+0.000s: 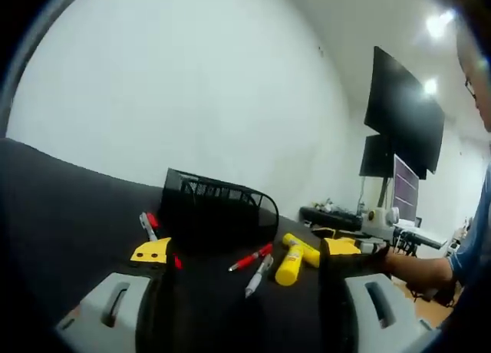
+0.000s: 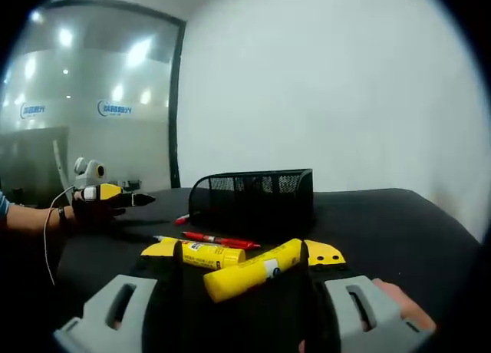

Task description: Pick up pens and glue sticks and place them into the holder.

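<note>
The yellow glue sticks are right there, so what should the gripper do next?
Probably ease the right gripper forward and close on the nearer yellow glue stick. Its jaws stand open with that stick lying between them on the black table, in front of the black mesh holder.

Office or lab workspace, plain white wall (image 1: 176, 84) behind black table (image 1: 61, 215), dark monitors (image 1: 403, 111) on stand right of table, ceiling lights (image 1: 439, 23) above monitors, glass partition (image 2: 84, 107) with logos left of wall
</note>
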A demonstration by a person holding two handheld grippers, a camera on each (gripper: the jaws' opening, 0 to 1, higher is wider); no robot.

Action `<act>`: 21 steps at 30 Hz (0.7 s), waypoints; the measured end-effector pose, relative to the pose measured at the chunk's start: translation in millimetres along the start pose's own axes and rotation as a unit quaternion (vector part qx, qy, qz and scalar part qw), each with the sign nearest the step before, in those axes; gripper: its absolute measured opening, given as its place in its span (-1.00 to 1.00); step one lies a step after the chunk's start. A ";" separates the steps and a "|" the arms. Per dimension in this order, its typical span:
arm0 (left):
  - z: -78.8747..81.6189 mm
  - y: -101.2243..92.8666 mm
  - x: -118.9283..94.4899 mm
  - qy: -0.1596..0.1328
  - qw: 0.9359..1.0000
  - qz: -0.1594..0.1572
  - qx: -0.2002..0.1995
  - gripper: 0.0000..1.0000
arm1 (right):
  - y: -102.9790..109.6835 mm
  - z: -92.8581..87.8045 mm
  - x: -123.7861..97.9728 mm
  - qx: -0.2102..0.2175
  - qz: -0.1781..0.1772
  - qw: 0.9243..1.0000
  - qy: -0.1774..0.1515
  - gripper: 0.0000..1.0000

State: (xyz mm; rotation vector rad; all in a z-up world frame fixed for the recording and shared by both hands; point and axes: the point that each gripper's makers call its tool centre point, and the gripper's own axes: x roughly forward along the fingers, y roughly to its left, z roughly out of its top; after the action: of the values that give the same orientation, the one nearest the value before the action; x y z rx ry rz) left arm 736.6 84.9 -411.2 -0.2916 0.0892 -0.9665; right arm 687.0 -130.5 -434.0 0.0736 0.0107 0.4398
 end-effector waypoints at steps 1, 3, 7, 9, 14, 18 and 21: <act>3.8 1.3 0.4 0.000 1.000 0.008 0.007 0.53 | 0.1 0.3 -0.1 0.000 0.000 1.000 -0.001 0.16; 13.0 1.7 0.8 -0.002 1.000 0.019 0.024 0.52 | 0.2 0.9 -0.2 0.001 0.001 1.000 -0.002 0.16; 31.8 -4.9 2.8 0.001 0.999 0.019 0.030 0.52 | 0.3 1.5 -0.5 0.001 0.002 1.000 -0.004 0.16; 39.5 -6.8 3.7 -0.002 0.999 0.021 0.036 0.52 | 0.4 2.0 -0.8 0.001 0.003 1.000 -0.005 0.16; 51.1 -4.2 5.2 0.001 0.997 0.043 0.058 0.40 | 1.4 3.3 -1.6 -0.001 0.005 1.000 -0.009 0.16; 56.2 -7.7 8.6 0.002 0.998 0.045 0.052 0.39 | 2.6 4.6 -1.9 -0.003 0.009 1.000 -0.012 0.16; 54.4 -8.7 9.8 0.034 0.995 0.055 0.079 0.39 | 1.9 5.0 -2.5 -0.002 0.010 1.000 -0.013 0.16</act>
State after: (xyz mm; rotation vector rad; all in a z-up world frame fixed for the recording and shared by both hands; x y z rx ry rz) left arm 746.4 83.4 -356.1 -0.1070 0.0886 -0.8677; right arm 684.1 -130.2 -428.9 0.0758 -0.0168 0.4582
